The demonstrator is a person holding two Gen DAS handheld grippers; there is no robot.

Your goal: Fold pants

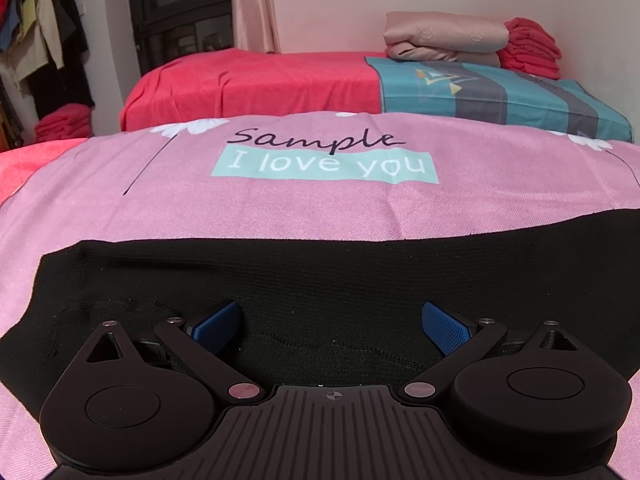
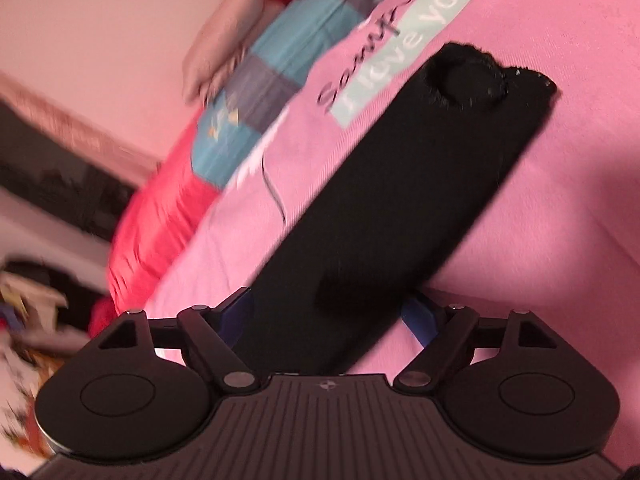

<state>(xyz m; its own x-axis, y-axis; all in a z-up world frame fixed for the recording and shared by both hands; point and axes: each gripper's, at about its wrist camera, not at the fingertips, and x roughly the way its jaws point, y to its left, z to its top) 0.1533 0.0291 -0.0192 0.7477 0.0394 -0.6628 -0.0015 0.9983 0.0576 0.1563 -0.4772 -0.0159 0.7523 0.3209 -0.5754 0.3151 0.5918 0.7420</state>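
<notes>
- Left wrist view shows the left gripper (image 1: 331, 322) with its jaws spread wide, its blue pads (image 1: 446, 328) clear of the cloth, hovering just above the black pants (image 1: 360, 276).
- These pants lie flat as a long band across the pink sheet (image 1: 280, 208) printed "Sample I love you".
- Right wrist view, tilted and blurred, shows the right gripper (image 2: 326, 312) with jaws apart; the pants run between the fingers, and no pad visibly presses on them.
- Behind stands a red-covered bed (image 1: 248, 80) carrying a folded pink quilt (image 1: 444, 36).
</notes>
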